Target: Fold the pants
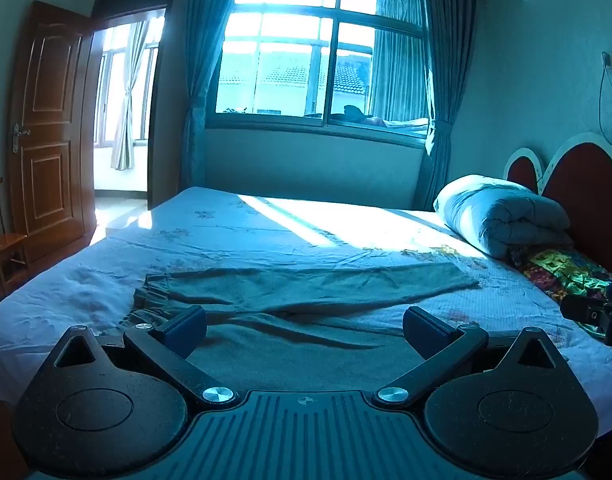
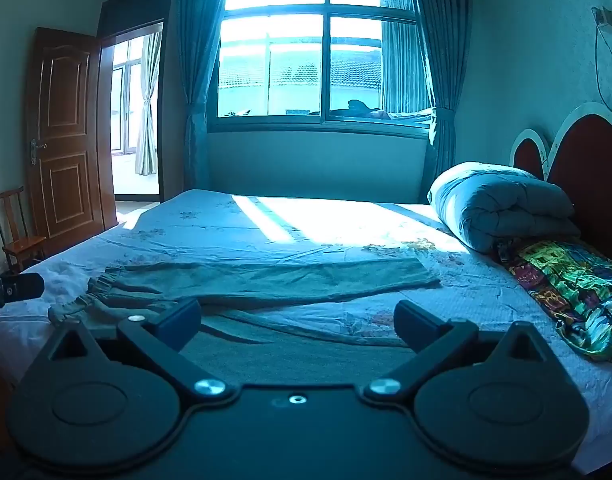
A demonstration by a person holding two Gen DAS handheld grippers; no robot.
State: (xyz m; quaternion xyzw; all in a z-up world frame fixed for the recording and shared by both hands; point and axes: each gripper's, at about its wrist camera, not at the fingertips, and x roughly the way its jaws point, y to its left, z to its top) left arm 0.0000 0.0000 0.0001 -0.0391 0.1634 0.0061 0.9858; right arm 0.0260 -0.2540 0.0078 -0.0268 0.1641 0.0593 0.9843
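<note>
Pants (image 1: 306,292) lie spread on the bed (image 1: 266,236); left gripper (image 1: 305,326) and right gripper (image 2: 298,322) both spread wide, empty.

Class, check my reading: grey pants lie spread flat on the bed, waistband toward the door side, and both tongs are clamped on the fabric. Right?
One slip: neither tongs grips anything. The left tongs and right tongs both stand wide open above the pants, as each wrist view shows. The rest holds: they lie spread on the bed, waistband toward the door.

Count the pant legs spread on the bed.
2. One leg lies farther back, running toward the rolled quilt; the other leg lies nearer, partly hidden behind the open right gripper.
</note>
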